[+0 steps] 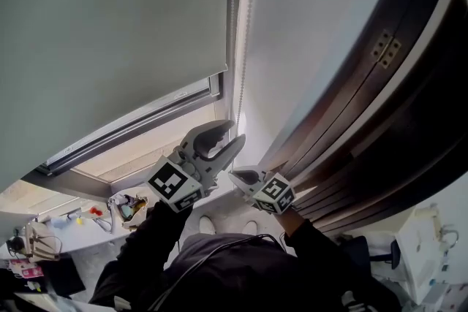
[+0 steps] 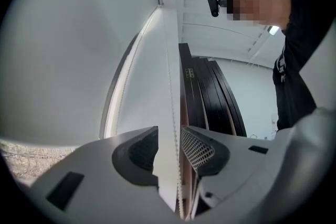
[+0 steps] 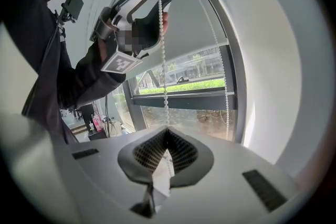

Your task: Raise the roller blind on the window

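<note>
The white bead cord (image 3: 164, 71) hangs vertically beside the grey fabric roller blind (image 1: 110, 25). The right gripper (image 3: 167, 152) clamps the cord; the left gripper (image 2: 169, 139), higher up the cord, straddles it with jaws released.

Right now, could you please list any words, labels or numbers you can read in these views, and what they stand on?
No readable text in any view.
Left cube, right cube: black-and-white square patterns only, no letters or numbers.
Desk clutter: any print is too small to read.
</note>
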### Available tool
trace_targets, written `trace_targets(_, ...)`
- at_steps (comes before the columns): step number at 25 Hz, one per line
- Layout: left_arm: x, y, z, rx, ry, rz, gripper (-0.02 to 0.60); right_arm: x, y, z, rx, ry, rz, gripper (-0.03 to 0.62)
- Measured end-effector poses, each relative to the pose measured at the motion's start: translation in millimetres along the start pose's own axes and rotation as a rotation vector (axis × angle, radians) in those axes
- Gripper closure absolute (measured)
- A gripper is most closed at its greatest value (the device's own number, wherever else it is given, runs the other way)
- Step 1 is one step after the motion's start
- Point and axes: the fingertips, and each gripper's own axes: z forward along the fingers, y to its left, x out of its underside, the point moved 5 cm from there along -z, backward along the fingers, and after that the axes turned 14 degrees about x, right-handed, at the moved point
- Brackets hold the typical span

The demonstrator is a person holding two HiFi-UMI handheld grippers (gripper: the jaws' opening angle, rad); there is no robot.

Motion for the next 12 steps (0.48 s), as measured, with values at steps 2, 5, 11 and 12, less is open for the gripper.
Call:
trace_targets(2,-6,1,3,0.004,0.004,0.011,0.451,0,-2,0,0.001,-0.004,0.007,0.588)
trace_targets(5,-13,4,6,0.014,0.018,0.015,0.564,0,-3,0,0.002,-0.013,0.018,0.588)
trace_targets(11,-14,1,6,0.016,0.044,0.014,0.574,1,-4,-5,-0.013,-0.041,0.013,0.588)
trace_targets(12,-14,1,5,0.010,0.044,0.016,0.574,1,-4,-6,-0.021,-0.043,0.018,0.586)
